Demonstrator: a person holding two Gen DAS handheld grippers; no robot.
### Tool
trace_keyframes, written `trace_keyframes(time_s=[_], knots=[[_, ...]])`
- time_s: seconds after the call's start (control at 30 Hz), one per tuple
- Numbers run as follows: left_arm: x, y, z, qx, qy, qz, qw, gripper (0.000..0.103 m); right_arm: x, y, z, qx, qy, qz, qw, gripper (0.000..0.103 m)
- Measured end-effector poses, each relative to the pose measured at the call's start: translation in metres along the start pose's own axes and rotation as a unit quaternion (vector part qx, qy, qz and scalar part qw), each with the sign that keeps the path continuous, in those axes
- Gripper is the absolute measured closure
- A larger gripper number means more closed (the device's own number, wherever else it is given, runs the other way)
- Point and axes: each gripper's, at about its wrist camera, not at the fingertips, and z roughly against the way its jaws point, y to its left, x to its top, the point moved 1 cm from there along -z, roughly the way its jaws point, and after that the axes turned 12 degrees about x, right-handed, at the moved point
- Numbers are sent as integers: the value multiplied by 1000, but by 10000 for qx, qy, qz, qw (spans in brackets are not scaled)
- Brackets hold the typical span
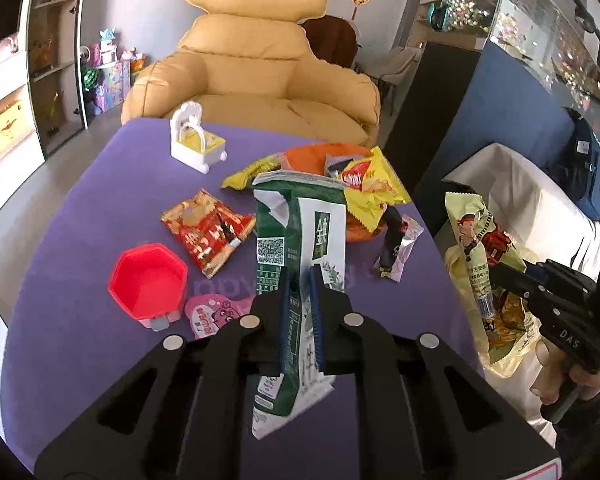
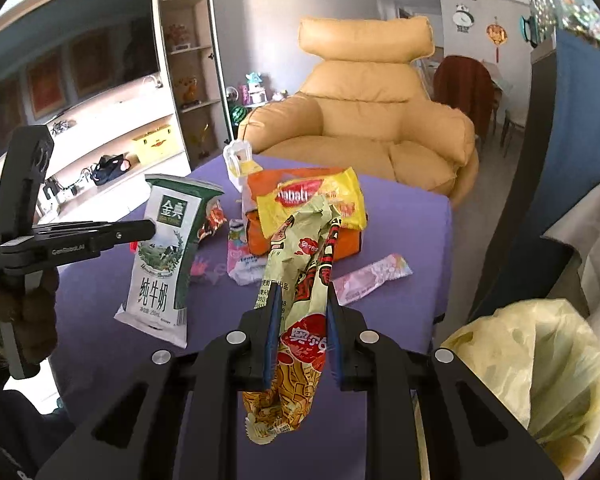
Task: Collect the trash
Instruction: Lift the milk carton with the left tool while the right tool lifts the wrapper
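My left tool (image 1: 300, 276) pinches the green milk carton (image 1: 300, 224); my right tool (image 2: 302, 294) pinches a snack wrapper (image 2: 300, 280), both clear of the purple surface (image 1: 80, 216).

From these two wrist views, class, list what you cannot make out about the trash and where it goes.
- Yellow bag: its inside is out of sight in the right wrist view; the held snack wrapper covers it in the left.
- Orange packet: its print is covered by the yellow wrapper.
- Milk carton: its lower end is hidden behind the left gripper.
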Motion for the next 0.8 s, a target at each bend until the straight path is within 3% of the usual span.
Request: trace_keyframes(time_s=[0.03, 0.13, 0.27, 0.37, 0.63, 0.8], knots=[[-2, 0, -6, -73, 37, 18, 10000, 92, -2, -1, -2, 2, 31, -22, 10000, 82], [-8, 4, -21, -55, 47, 102, 9999, 65, -8, -3, -6, 31, 101, -121, 9999, 82], [-16, 7, -46, 188, 254, 164, 9994, 55, -12, -8, -12, 92, 154, -250, 9995, 82], [-21, 3, -62, 359, 543, 93, 9978, 55, -15, -9, -18, 141, 187, -313, 9992, 82], [-16, -7, -81, 192, 803, 199, 9964, 50, -18, -14, -27, 152, 202, -453, 9987, 82], [-7, -12, -98, -352, 1084, 348, 9929, 50, -18, -18, -28, 139, 115, -536, 9984, 82]])
